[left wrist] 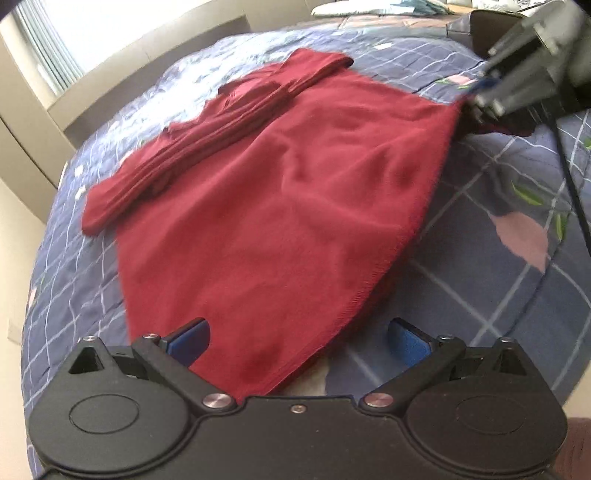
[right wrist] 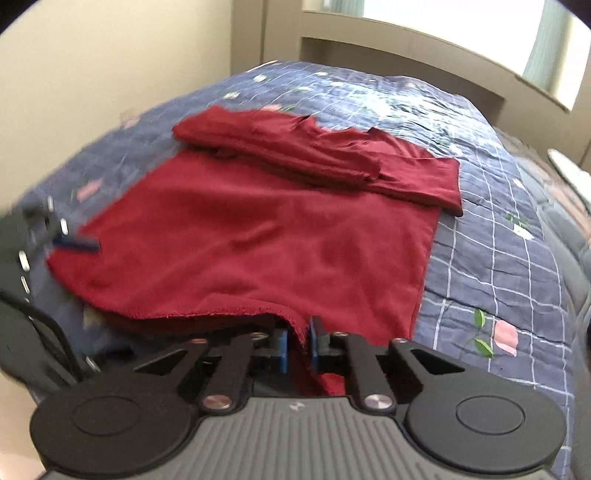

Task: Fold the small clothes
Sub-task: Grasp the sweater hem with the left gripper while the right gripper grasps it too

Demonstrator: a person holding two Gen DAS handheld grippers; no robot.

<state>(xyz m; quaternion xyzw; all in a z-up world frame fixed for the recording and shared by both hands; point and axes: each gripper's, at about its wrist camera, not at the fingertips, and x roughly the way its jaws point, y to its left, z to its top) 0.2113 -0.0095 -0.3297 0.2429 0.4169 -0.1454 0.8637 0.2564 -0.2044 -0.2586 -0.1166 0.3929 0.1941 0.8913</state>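
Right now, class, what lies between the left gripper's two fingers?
In the left wrist view, the left gripper is open; the hem of the red sweater lies between its fingers, with blue quilt beside.

A bed [right wrist: 498,258] holds everything here. It is covered by a blue quilt [left wrist: 480,280] with thin white squares and little pink flowers with green leaves. A red top [right wrist: 258,236] lies flat on the quilt, and its long sleeves [right wrist: 314,155] are folded across the upper part. One bottom corner of the top is lifted off the quilt. A white and green cloth [left wrist: 376,7] lies at the far edge.
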